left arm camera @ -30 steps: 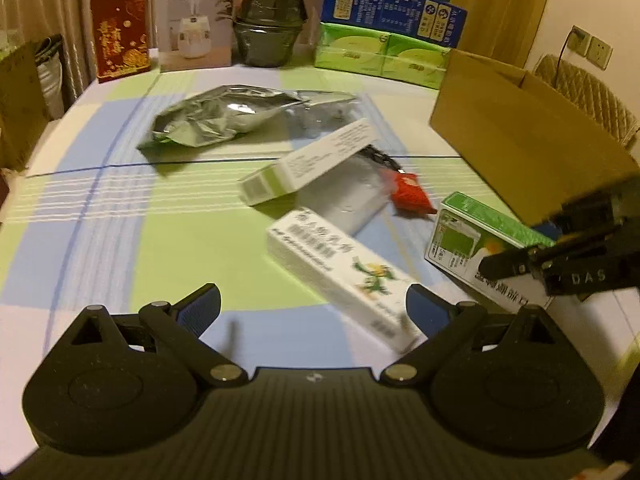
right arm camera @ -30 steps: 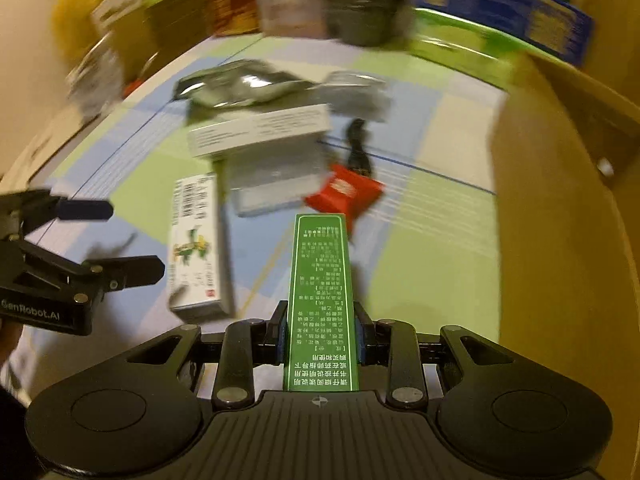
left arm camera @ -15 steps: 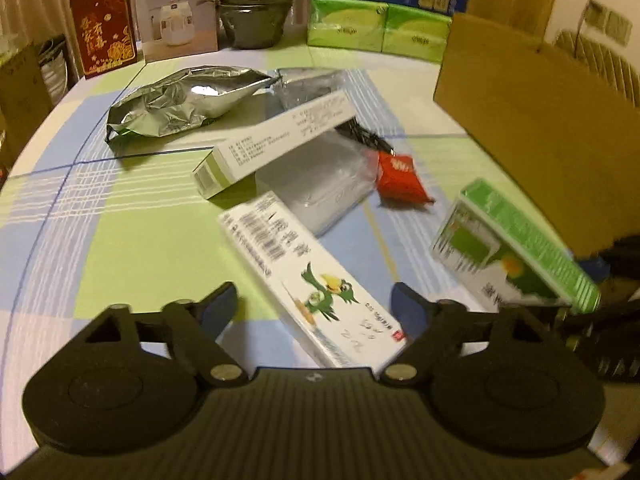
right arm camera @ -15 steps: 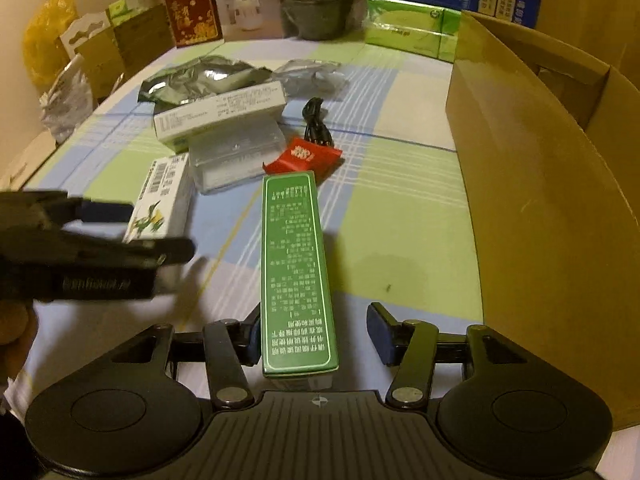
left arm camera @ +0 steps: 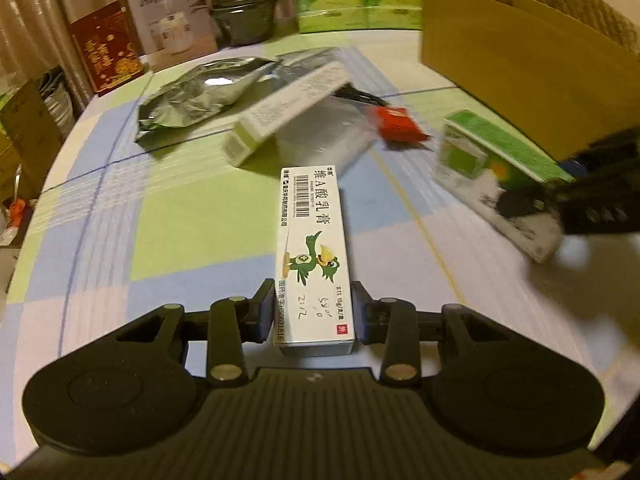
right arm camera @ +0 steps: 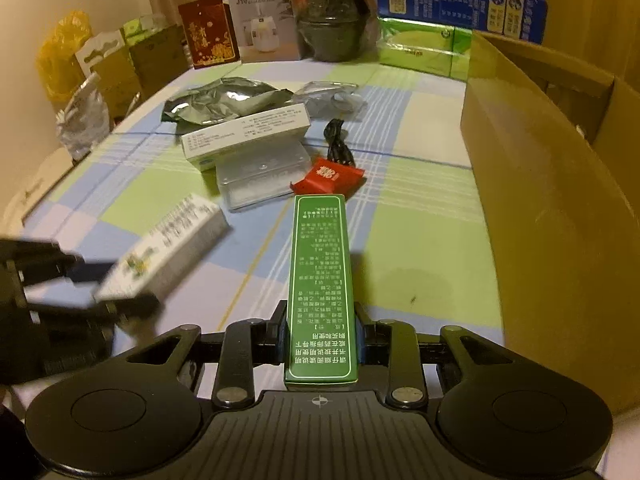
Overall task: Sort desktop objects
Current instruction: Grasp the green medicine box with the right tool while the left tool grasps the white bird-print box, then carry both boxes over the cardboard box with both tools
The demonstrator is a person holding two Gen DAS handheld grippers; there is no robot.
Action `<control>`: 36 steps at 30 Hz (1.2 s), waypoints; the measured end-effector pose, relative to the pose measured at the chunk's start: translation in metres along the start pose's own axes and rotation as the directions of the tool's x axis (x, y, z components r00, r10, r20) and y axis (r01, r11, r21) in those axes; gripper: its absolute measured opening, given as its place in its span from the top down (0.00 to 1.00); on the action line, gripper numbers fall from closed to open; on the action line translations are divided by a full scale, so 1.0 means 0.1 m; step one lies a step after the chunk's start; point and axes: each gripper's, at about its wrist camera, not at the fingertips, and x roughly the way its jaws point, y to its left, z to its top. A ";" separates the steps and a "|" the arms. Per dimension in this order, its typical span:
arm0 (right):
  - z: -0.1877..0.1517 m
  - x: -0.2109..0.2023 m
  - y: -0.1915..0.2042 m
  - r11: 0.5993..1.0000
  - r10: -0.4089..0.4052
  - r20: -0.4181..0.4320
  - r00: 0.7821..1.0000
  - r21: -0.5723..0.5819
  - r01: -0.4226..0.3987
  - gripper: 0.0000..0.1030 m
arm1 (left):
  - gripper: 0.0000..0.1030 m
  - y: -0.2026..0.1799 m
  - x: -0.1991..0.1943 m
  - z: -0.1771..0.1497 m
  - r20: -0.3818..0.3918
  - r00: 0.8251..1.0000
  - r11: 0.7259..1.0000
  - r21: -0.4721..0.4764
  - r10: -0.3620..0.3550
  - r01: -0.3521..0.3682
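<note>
My left gripper (left arm camera: 313, 312) is shut on a white ointment box with a green bird (left arm camera: 312, 248), held just above the checked tablecloth; it also shows blurred in the right wrist view (right arm camera: 160, 256). My right gripper (right arm camera: 320, 338) is shut on a long green medicine box (right arm camera: 320, 280), which shows in the left wrist view (left arm camera: 492, 168) at the right. On the table lie a white-and-green box (right arm camera: 248, 132), a clear plastic case (right arm camera: 260, 176), a red packet (right arm camera: 328, 176), a black cable (right arm camera: 338, 144) and a silver foil bag (right arm camera: 224, 100).
An open cardboard box (right arm camera: 552, 184) stands at the right. Along the table's far edge stand a dark pot (right arm camera: 332, 24), green tissue packs (right arm camera: 420, 52), a blue carton (right arm camera: 460, 0), a white appliance box (right arm camera: 264, 28) and a red box (right arm camera: 208, 36).
My left gripper has moved onto the bird box and shut on it. My right gripper, which had opened around the green box half a second ago, has shut on it again.
</note>
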 end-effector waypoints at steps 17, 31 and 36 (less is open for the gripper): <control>-0.03 0.11 0.13 0.995 -0.051 0.036 0.998 -0.088 0.054 0.70 | 0.67 -0.07 0.09 0.04 0.044 0.999 0.999 -0.025 -0.029 0.030; -0.06 0.18 0.17 0.990 -0.089 0.029 0.996 -0.108 0.092 0.73 | 0.68 -0.07 0.12 0.07 0.050 0.998 0.999 -0.034 -0.029 0.030; -0.06 0.09 0.16 0.989 -0.105 0.071 0.992 -0.098 0.112 0.73 | 0.68 -0.13 0.07 0.04 0.054 0.998 0.999 -0.010 -0.034 0.035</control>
